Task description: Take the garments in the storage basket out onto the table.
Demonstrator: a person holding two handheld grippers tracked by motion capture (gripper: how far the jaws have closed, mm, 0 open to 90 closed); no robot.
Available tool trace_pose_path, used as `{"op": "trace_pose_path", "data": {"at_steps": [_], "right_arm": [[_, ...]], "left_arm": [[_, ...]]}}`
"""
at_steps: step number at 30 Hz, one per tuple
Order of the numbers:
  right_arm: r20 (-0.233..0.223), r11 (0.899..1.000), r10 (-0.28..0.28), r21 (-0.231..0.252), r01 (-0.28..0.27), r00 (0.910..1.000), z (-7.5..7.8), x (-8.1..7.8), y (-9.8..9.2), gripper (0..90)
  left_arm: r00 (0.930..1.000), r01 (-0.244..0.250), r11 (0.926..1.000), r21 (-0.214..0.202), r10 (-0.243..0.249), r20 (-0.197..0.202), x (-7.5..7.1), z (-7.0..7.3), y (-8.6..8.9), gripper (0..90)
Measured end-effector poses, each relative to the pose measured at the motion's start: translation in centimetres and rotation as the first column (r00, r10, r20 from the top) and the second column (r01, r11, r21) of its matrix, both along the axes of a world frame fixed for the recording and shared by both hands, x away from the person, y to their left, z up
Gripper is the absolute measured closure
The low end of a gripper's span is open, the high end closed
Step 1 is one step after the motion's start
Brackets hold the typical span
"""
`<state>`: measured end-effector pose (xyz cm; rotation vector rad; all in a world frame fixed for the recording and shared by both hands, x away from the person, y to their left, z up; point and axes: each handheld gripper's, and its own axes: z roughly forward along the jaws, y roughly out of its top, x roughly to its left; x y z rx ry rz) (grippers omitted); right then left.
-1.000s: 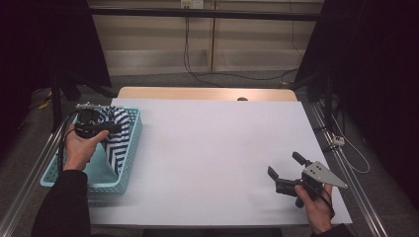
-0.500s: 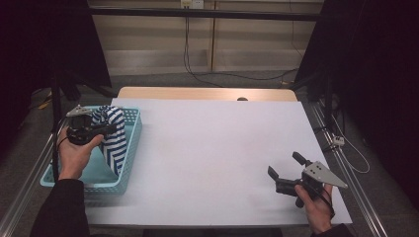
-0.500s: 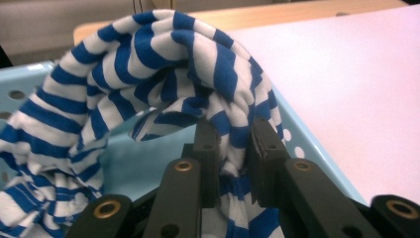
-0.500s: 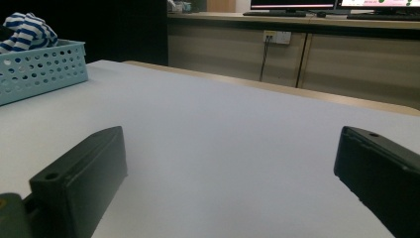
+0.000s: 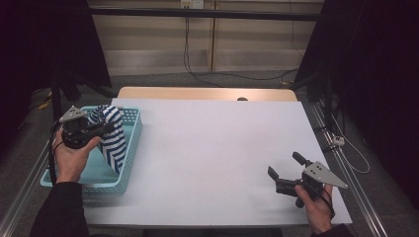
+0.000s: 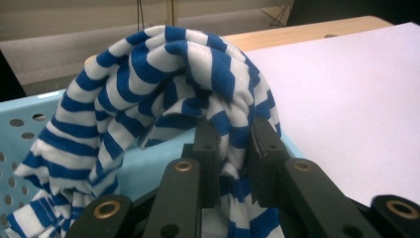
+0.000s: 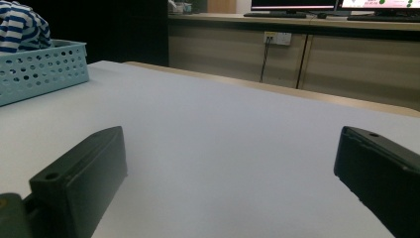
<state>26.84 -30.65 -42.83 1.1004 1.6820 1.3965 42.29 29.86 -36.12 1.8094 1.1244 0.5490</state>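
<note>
I'm working in what looks like a lab or recording room: a white table (image 5: 217,148) stands inside a dark metal frame (image 5: 202,12) hung with black curtains (image 5: 365,74). Behind it I see a plain panelled wall with a power socket (image 7: 277,37) and trailing cables (image 5: 197,64). Along a counter, monitors (image 7: 292,5) and a keyboard (image 7: 267,15) sit.

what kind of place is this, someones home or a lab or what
Most likely a lab or recording setup, not a home. A white table stands inside a black frame hung with dark curtains, cables run down the wall behind, and monitors sit on a long counter. A person works there with two handheld grippers.
</note>
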Motion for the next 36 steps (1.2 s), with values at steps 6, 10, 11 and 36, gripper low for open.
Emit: {"op": "trace_pose_path", "data": {"at_steps": [6,10,11,36], "right_arm": [[0.001,1.000,0.003,0.001,-0.003,1.0000,0.0,0.0,0.0,0.0],[0.000,1.000,-0.001,-0.002,0.001,1.0000,0.0,-0.1,0.0,0.0],[0.000,1.000,0.002,-0.001,-0.002,1.0000,0.0,-0.1,0.0,0.0],[0.000,1.000,-0.006,-0.007,0.006,1.0000,0.0,-0.2,0.0,0.0]], "left_arm": [[0.9985,0.002,1.0000,0.006,-0.003,0.054,-0.4,0.3,0.2,76.9],[0.9961,0.000,1.0000,0.005,-0.001,0.089,-0.7,0.6,0.2,76.8],[0.9958,-0.003,1.0000,0.004,0.002,0.091,-0.7,0.6,0.2,76.9],[0.9721,-0.057,0.9963,-0.064,0.070,0.224,-2.2,2.9,1.8,76.8]]}}
